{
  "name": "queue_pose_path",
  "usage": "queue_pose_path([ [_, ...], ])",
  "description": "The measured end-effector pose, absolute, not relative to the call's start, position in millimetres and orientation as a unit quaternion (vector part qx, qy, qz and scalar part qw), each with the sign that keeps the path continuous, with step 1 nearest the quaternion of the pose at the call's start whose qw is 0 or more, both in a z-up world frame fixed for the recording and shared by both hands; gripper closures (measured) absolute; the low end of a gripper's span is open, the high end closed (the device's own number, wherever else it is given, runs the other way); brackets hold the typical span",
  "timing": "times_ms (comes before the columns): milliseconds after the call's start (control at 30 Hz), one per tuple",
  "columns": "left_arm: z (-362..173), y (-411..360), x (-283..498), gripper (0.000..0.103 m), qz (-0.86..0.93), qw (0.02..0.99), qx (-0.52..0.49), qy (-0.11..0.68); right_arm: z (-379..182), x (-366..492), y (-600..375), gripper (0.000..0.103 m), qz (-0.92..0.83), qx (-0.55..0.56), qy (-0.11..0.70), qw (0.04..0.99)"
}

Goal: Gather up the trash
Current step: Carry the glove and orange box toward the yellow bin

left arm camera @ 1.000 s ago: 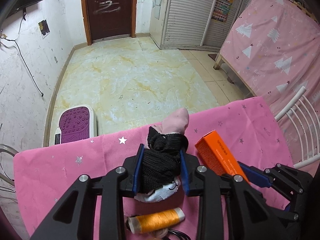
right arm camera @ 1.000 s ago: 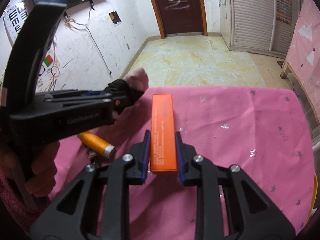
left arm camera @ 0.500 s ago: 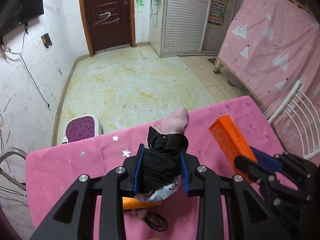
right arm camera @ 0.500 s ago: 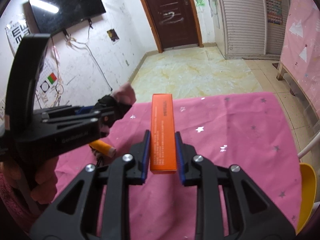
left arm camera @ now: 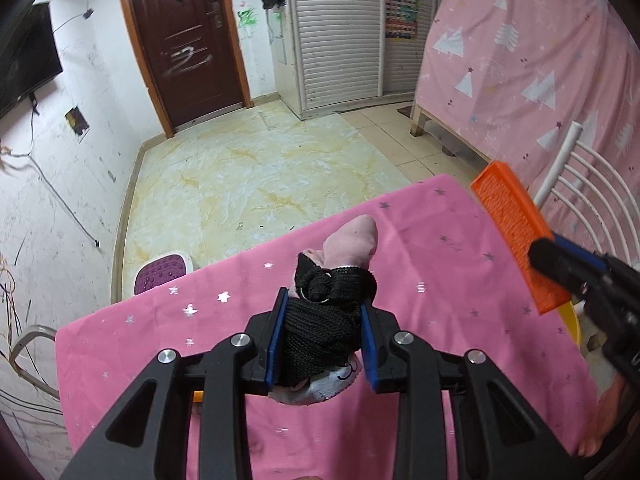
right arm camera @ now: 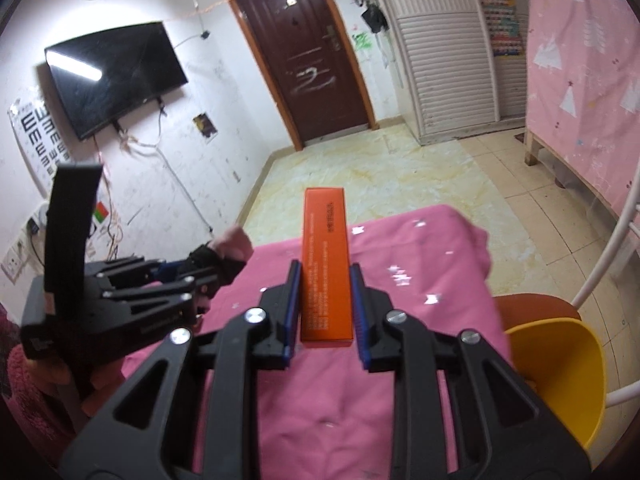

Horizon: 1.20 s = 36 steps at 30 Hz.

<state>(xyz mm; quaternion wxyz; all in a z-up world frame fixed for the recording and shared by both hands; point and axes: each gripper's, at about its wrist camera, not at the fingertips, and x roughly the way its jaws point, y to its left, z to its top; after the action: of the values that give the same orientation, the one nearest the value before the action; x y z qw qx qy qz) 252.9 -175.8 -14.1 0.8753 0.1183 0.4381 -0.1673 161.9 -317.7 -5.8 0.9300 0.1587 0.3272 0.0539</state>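
My left gripper [left arm camera: 323, 336] is shut on a bundle of black knit and pink cloth [left arm camera: 328, 320] and holds it above the pink starred tablecloth [left arm camera: 420, 280]. My right gripper [right arm camera: 325, 312] is shut on a long orange box [right arm camera: 325, 264], lifted above the table. The orange box also shows at the right of the left wrist view [left arm camera: 516, 236], with the right gripper behind it. The left gripper with its bundle shows at the left of the right wrist view [right arm camera: 216, 268].
A yellow bin [right arm camera: 556, 368] stands at the table's right edge beside a white chair [left arm camera: 576, 176]. A sliver of an orange thread spool [left arm camera: 197, 396] peeks out under the left gripper. A purple scale [left arm camera: 162, 276] lies on the floor beyond the table.
Both grippers have risen with their loads. The orange box has moved right, toward the yellow bin. The thread spool has dropped almost out of view beneath the left gripper.
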Motion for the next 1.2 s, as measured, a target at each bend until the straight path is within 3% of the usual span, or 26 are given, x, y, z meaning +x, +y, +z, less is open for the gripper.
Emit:
queue_pose_path([
  [500,-19.2,-276.2,221.1,0.079,-0.206,0.858,0.182,0.434,-9.3,116.3,-416.8,0.081,-0.006,0.196,0.298,0.934],
  [1200,-46.4,-424.0,181.6,0.079,-0.278,0.813,0.264,0.438,-55.0,70.1,-517.2,0.081,-0.069,0.247,0.312,0.915],
])
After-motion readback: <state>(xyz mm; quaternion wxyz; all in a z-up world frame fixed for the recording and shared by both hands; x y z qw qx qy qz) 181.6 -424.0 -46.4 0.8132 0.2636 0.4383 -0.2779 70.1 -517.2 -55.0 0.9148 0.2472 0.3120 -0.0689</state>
